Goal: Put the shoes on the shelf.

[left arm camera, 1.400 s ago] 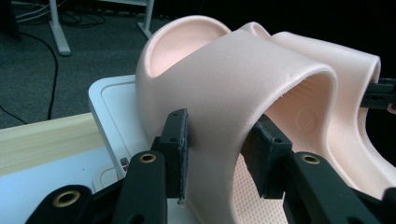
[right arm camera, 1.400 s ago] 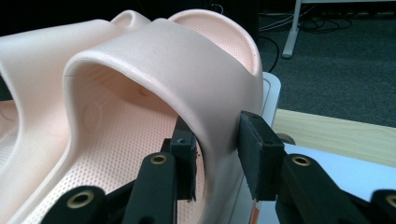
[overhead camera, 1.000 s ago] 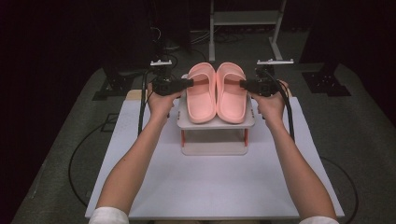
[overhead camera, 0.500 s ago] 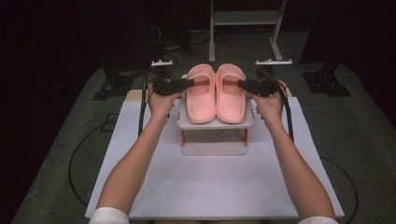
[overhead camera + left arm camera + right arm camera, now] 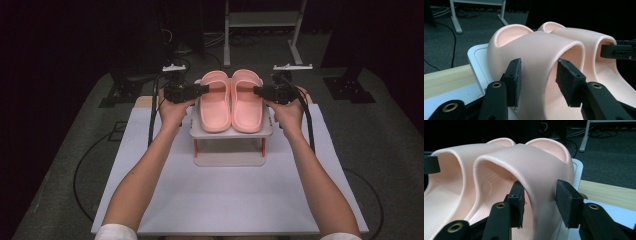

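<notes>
My left gripper (image 5: 537,82) straddles the outer side of the left slipper's (image 5: 216,102) strap. Its jaws have just been opening: the inner pad (image 5: 567,82) stands clear of the strap with a gap showing, and the outer pad (image 5: 514,80) sits right against the strap's outside, so the grip looks slack. My right gripper (image 5: 544,202) does the same at the outer side of the right slipper (image 5: 247,102). Its jaws have also just been opening, the strap wall lies between them, and light shows on both sides of it.

Just beyond my jaws the two pink slippers lie side by side, touching, toes pointing away from me, on the top shelf of a small white rack (image 5: 230,132) with red legs. A lower shelf sits beneath it.

The rack stands on a white table (image 5: 225,200) whose far wooden edge (image 5: 609,192) shows past my right gripper. Beyond lie grey carpet (image 5: 380,140), trailing cables and a metal frame (image 5: 262,20) in a dark room.
</notes>
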`<state>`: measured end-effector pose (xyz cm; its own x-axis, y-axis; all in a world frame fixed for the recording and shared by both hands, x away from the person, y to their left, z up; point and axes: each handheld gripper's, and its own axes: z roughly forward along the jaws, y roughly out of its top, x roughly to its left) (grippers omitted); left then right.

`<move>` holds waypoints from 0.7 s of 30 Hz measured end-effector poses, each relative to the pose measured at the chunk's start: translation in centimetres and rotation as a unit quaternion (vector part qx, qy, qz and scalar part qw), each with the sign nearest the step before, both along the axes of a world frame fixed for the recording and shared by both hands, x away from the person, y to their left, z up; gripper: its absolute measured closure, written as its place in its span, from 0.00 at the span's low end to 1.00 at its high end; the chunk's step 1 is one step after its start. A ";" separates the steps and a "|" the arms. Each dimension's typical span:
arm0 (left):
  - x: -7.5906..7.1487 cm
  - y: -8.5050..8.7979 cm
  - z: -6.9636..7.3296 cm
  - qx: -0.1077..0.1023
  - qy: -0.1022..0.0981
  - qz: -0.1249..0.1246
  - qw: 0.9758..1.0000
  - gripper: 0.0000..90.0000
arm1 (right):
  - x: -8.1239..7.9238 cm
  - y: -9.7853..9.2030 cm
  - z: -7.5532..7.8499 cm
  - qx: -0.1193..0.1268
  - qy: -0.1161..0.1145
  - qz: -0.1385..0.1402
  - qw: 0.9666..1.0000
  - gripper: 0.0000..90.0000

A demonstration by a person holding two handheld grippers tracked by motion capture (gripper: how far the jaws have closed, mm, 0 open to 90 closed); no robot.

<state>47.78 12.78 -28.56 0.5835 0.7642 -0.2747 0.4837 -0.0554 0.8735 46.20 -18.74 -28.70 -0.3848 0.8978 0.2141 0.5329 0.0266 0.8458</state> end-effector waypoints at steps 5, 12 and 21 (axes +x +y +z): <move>-0.4 0.0 0.2 0.007 -0.004 -0.001 1.000 0.59 | -0.5 -0.3 0.4 0.009 -0.003 0.005 1.000 0.61; -1.2 0.2 0.6 0.000 -0.012 -0.010 1.000 0.57 | -1.4 -0.8 0.6 0.016 -0.013 0.015 1.000 0.59; -2.3 0.1 0.9 -0.013 -0.017 -0.029 0.999 0.55 | -2.3 -1.3 0.5 0.023 -0.020 0.032 0.999 0.56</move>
<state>45.49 12.89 -27.62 0.6354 0.7220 -0.2740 0.4508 -0.0587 0.8907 43.89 -20.08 -28.23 -0.4506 0.8604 0.2381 0.4979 0.0208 0.8670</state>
